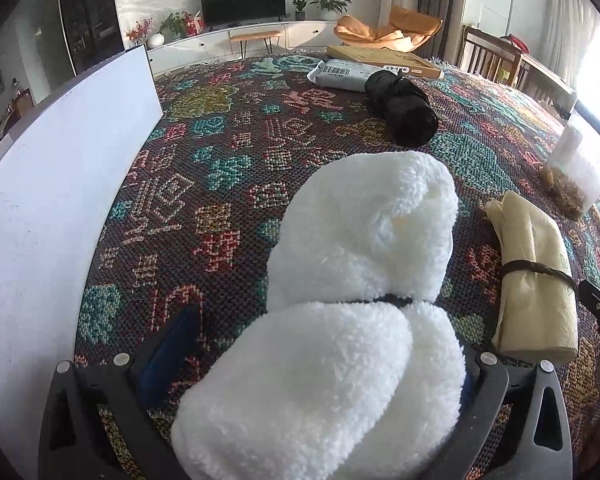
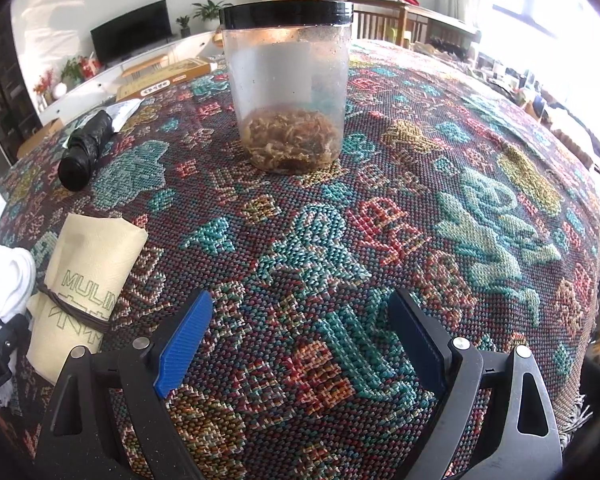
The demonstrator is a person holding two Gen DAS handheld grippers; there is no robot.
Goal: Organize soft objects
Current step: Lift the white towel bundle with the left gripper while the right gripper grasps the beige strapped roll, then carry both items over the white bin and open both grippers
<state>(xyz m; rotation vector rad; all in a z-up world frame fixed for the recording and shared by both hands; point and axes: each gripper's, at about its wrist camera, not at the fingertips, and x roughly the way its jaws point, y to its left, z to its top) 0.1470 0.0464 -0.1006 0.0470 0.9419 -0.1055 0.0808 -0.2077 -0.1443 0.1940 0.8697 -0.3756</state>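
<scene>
A white fluffy towel roll [image 1: 360, 280], bound with a dark band, lies between the fingers of my left gripper [image 1: 300, 344]. The jaws stand wide around its near end; the right finger is hidden behind the fluff, so a grip cannot be told. A beige rolled cloth [image 1: 536, 280] tied with a dark cord lies just right of it, and shows in the right wrist view [image 2: 84, 280] at the left. A black rolled bundle [image 1: 404, 106] lies farther back. My right gripper [image 2: 300, 340] is open and empty above the patterned cover [image 2: 380, 220].
A clear plastic jar [image 2: 288, 92] with a black lid and brown dried contents stands ahead of the right gripper. A white board [image 1: 52, 208] stands along the left edge. A flat cardboard box [image 1: 384, 60] and a grey parcel bag [image 1: 340, 74] lie at the far edge.
</scene>
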